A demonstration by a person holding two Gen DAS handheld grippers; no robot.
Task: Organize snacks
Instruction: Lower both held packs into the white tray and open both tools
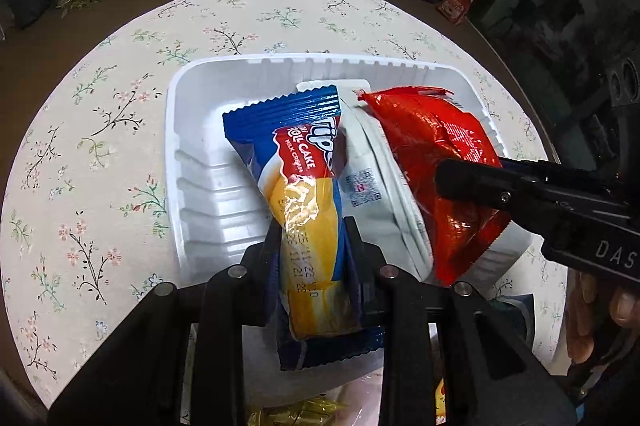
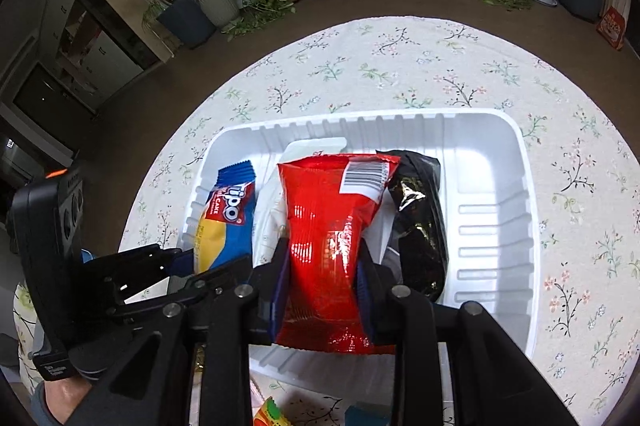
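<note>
A white plastic tray [image 1: 192, 162] [image 2: 500, 226] sits on the floral tablecloth. My left gripper [image 1: 314, 230] is shut on a blue and yellow Tipo roll cake packet [image 1: 304, 194], held over the tray's near edge; the packet also shows in the right wrist view [image 2: 226, 226]. My right gripper [image 2: 322, 250] is shut on a red snack packet [image 2: 330, 238], also over the tray; it shows in the left wrist view [image 1: 436, 162] too. A white packet [image 1: 370, 170] lies in the tray between them. A black packet [image 2: 420, 226] lies in the tray right of the red one.
The round table [image 2: 440, 66] carries a floral cloth. More snack wrappers lie at the near edge below the grippers [image 2: 272, 414] [image 1: 304, 410]. Potted plants and a low white cabinet stand beyond the table.
</note>
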